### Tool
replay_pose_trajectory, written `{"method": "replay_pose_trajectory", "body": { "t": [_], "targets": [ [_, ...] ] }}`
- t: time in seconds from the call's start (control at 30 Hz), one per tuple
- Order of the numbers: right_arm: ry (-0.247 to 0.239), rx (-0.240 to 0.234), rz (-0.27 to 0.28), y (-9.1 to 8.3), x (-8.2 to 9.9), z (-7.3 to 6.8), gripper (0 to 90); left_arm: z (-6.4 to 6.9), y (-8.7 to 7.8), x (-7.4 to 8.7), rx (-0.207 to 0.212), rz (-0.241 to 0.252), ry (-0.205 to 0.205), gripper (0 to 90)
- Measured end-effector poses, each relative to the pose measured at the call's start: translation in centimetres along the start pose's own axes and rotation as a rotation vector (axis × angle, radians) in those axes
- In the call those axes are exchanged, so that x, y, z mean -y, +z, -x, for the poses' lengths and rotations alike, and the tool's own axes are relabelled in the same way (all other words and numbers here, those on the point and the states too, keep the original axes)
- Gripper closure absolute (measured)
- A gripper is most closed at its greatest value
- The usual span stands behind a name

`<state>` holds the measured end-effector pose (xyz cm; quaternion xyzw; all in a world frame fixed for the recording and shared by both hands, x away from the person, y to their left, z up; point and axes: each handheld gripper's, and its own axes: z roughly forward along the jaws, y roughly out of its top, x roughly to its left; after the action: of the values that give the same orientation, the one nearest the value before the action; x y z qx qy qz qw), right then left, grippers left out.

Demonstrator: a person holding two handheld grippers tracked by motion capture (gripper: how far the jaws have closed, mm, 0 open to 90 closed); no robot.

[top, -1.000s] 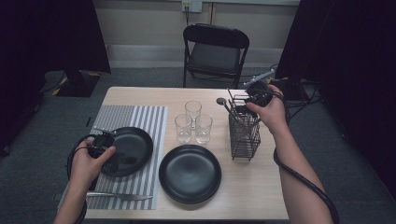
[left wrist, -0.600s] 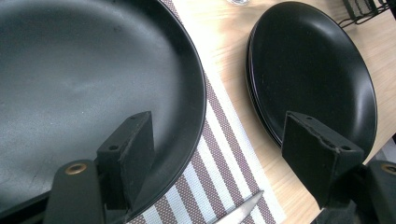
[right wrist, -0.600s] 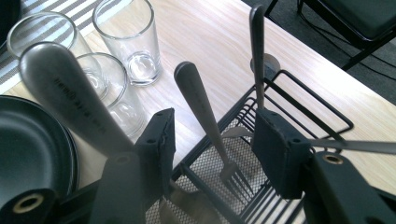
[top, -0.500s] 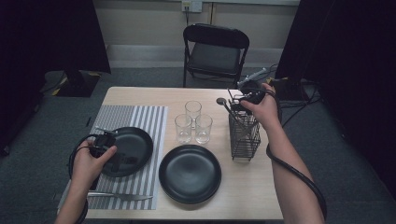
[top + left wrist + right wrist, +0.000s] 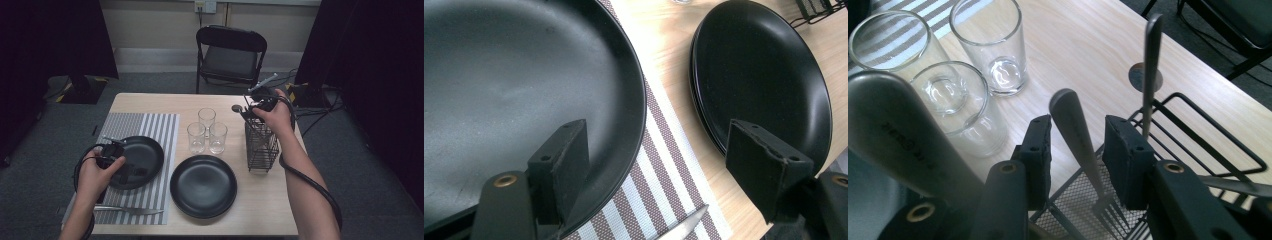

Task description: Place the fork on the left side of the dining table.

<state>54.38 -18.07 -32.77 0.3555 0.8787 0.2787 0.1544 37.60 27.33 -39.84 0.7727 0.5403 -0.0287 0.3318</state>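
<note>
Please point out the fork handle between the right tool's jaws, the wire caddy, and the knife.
fork [image 5: 1074, 127], right gripper view, middle of handle.
wire caddy [image 5: 261, 147], high view, front wall.
knife [image 5: 131, 210], high view, blade.

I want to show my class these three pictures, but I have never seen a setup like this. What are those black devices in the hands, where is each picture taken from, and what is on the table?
A person sits at a wooden table holding a hand-held two-jaw tool in each hand. One picture looks down from above; the other two come from small cameras riding on each tool.

On the table lie a striped placemat, two black plates, three glasses, a knife and a wire cutlery basket.

The left tool hangs open over the rim of the plate on the mat, holding nothing. The right tool has just been closing around a fork handle standing in the basket; the pads do not press on it yet.
</note>
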Motion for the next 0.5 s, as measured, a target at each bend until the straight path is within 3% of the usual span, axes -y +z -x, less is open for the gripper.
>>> {"method": "replay_pose_trajectory", "body": {
  "t": [0.5],
  "targets": [
    [-0.008,0.003,-0.005,0.55,0.15,0.10,72.5,-0.19,0.01,0.05,-0.008,-0.008,0.001,25.5]
  ]
}}
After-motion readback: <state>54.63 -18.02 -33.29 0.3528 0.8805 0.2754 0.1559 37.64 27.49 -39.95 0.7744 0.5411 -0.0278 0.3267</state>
